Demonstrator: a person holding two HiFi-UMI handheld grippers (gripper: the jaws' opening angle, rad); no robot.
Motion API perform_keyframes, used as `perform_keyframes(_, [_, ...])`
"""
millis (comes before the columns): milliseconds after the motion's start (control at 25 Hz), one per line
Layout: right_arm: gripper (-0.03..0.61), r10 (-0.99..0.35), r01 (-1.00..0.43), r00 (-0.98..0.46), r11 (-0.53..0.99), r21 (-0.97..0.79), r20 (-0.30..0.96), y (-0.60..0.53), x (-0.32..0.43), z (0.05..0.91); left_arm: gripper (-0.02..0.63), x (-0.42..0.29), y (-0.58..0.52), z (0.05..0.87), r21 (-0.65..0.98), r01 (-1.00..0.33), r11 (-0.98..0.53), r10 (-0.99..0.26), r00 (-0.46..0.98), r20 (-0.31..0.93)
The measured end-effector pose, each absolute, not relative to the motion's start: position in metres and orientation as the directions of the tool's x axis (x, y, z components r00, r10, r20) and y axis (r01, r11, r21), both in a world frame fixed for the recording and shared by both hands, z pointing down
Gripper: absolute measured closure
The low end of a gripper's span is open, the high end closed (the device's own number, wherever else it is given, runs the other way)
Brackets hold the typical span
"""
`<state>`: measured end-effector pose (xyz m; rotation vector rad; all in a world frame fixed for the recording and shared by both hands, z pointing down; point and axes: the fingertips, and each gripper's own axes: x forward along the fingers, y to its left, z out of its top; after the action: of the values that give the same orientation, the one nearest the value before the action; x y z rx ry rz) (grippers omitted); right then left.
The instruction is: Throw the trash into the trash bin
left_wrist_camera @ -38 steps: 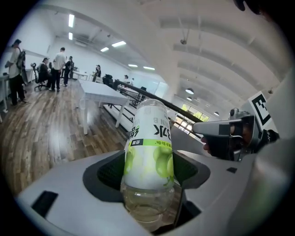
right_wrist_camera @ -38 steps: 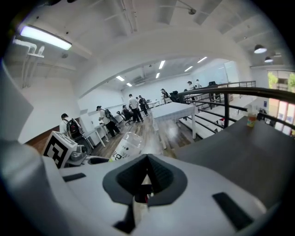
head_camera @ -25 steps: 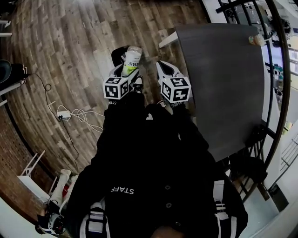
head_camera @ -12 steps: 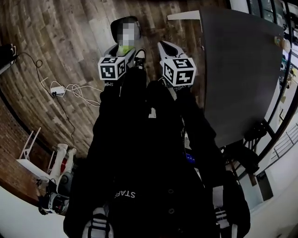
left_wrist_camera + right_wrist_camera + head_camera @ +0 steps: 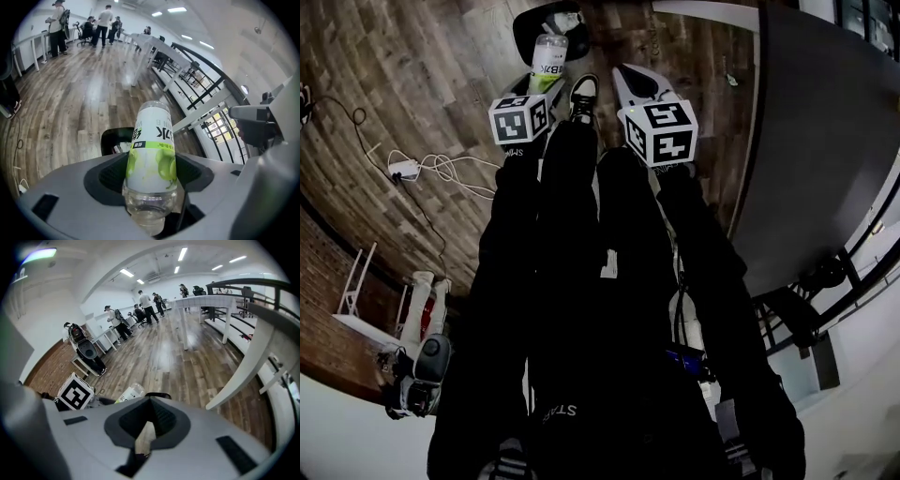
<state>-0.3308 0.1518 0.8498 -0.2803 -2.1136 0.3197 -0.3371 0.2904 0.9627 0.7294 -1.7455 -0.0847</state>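
Note:
A clear plastic bottle (image 5: 549, 56) with a white and green label (image 5: 151, 152) is the trash. My left gripper (image 5: 544, 82) is shut on its lower body, and the bottle points forward and up (image 5: 150, 174). Just beyond it a black trash bin (image 5: 530, 23) stands on the wood floor, with some litter inside (image 5: 114, 140). The bottle's top overlaps the bin's near rim in the head view. My right gripper (image 5: 631, 82) is beside it on the right, shut with nothing between its jaws (image 5: 150, 401). In the right gripper view the bottle (image 5: 131, 392) shows at left.
A dark table (image 5: 825, 141) fills the right side. White cables and a power strip (image 5: 403, 169) lie on the floor to the left. The person's shoe (image 5: 583, 91) is between the grippers. White desks (image 5: 154, 47) and people (image 5: 145, 305) stand far off.
The person has stepped forward: the bin has slid from mid-frame to the top of the head view. The bottle stays in the left gripper and now reaches the bin's rim.

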Motion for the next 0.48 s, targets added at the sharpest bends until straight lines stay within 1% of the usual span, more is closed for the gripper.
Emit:
perform_keyframes(320, [0.563, 0.335, 0.047, -0.478, 0.933, -0.357, 0.812, 0.169, -0.333, 0.935, 0.302, -0.342, 0.296, 1.037, 0.423, -0.385, 0.821, -0.49, -0.094, 0.867])
perform_keyframes(480, [0.563, 0.349, 0.045, -0.449, 0.928, -0.369, 0.822, 0.179, -0.334, 0.964, 0.302, -0.343, 0.298, 1.071, 0.429, -0.36, 0.828, -0.481, -0.063, 0.875])
